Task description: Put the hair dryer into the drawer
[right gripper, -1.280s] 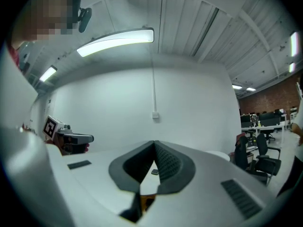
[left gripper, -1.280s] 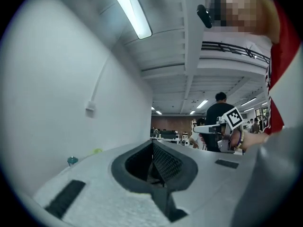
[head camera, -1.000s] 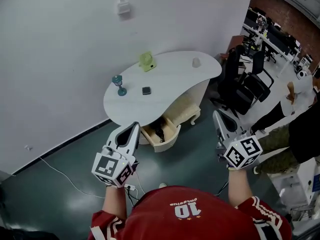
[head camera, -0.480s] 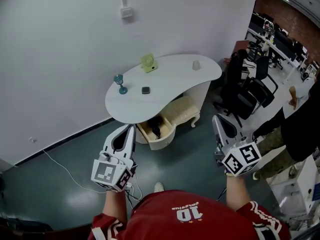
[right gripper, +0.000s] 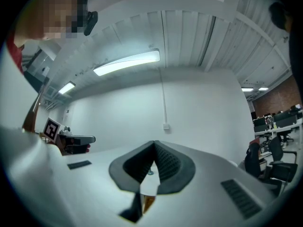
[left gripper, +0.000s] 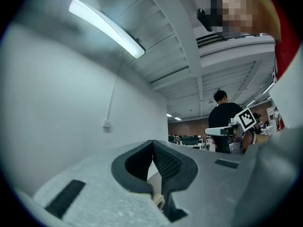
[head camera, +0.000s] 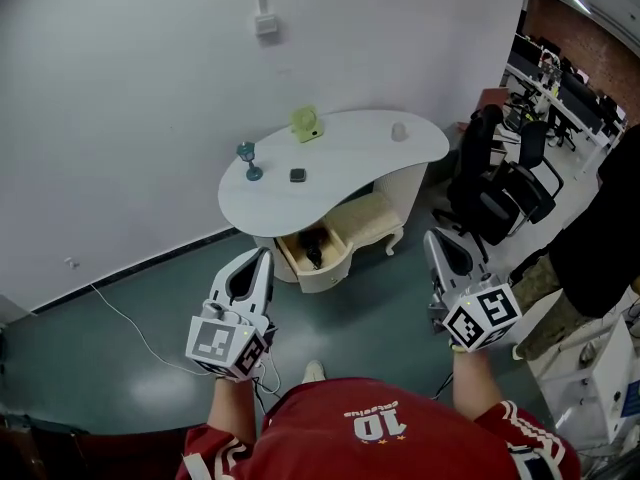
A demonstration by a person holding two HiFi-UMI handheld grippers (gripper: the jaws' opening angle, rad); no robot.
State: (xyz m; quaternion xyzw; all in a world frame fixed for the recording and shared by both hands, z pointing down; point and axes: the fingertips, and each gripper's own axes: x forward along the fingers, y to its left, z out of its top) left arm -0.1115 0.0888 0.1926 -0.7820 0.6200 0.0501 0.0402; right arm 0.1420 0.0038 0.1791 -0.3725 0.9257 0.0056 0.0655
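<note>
Left gripper (head camera: 264, 259): jaws together, nothing in them. Right gripper (head camera: 436, 240): jaws together too, empty, as its own view showed the pads meeting at the tip. Both were held out in front of me, pointing roughly level, well apart from the furniture.

Task state: a dark object lay inside the open drawer (head camera: 322, 278) under the surface (head camera: 350, 163). I took it for the hair dryer (head camera: 314, 249), though it was too small to be sure. If so, the placing looked done. The drawer stood pulled out, so closing it was the only thing that might have been left, and the task sentence didn't ask for that. I wasn't touching anything.

Surface: white, kidney-shaped, set against a white wall (head camera: 130, 118). On it were a small green object (head camera: 305, 124) near the back, a teal goblet (head camera: 248, 158) at the left end, a small dark square item (head camera: 297, 175) just right of the goblet, and a white cup (head camera: 399, 131) toward the right end. All were well apart from each other.

Room: dark greenish glossy floor (head camera: 130, 368), with a pale cable (head camera: 125, 318) trailing across it from the wall side. A wall box (head camera: 266, 25) with conduit sat above the surface. Black office chairs (head camera: 500, 183) stood right of the surface, with open office rows beyond. A person in dark clothes (head camera: 600, 238) stood at the right edge.
</note>
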